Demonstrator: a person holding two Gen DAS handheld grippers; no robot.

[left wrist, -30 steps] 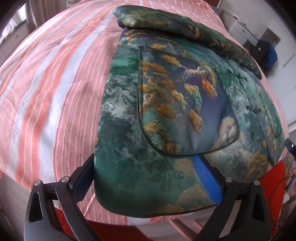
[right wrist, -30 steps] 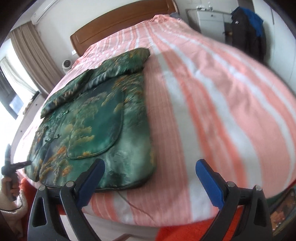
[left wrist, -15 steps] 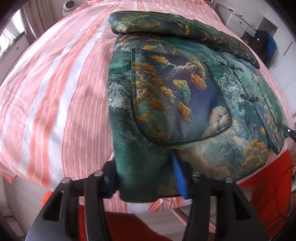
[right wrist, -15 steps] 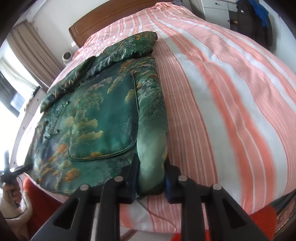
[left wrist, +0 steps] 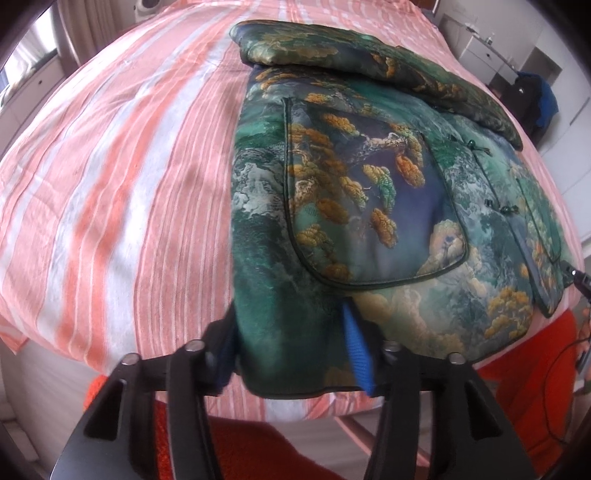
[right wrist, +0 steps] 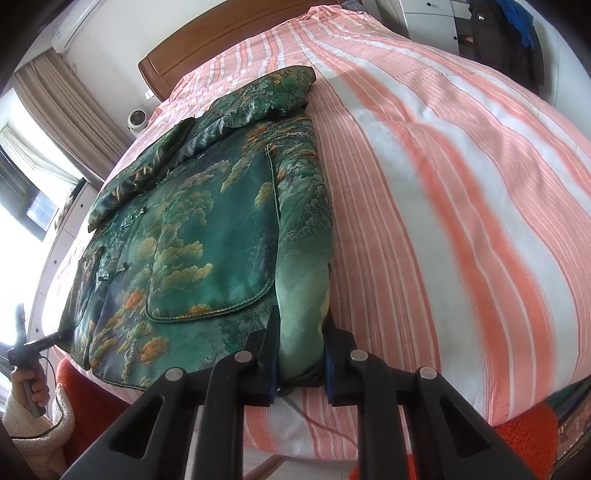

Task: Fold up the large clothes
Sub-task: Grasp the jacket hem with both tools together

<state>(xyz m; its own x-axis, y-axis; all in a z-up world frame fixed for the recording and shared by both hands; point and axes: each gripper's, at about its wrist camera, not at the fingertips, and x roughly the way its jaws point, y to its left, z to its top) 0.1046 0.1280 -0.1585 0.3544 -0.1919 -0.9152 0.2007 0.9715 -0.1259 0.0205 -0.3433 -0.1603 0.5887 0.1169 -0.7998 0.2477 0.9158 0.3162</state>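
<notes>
A green padded jacket (left wrist: 369, 206) printed with golden trees lies flat on the pink-striped bed (left wrist: 129, 184), sleeves folded across its top. My left gripper (left wrist: 291, 350) has the near left hem corner between its jaws, which are opening; both pads still touch the cloth. In the right wrist view the jacket (right wrist: 207, 236) lies left of centre on the bed (right wrist: 443, 184). My right gripper (right wrist: 301, 350) is shut on the bunched near right hem corner. The left gripper's handle (right wrist: 22, 347) shows at the far left edge.
A wooden headboard (right wrist: 221, 33) stands at the far end of the bed. Dark clothes (right wrist: 506, 37) hang by white cabinets (left wrist: 491, 55) to the right. Orange-red fabric (left wrist: 535, 369) lies below the bed's near edge. A hand in a cream sleeve (right wrist: 29, 384) holds the left handle.
Both grippers went from wide open to closed over the jacket's near hem corners. The left jaws have since widened again, with the cloth still between them. The right hem corner is bunched and slightly raised.
</notes>
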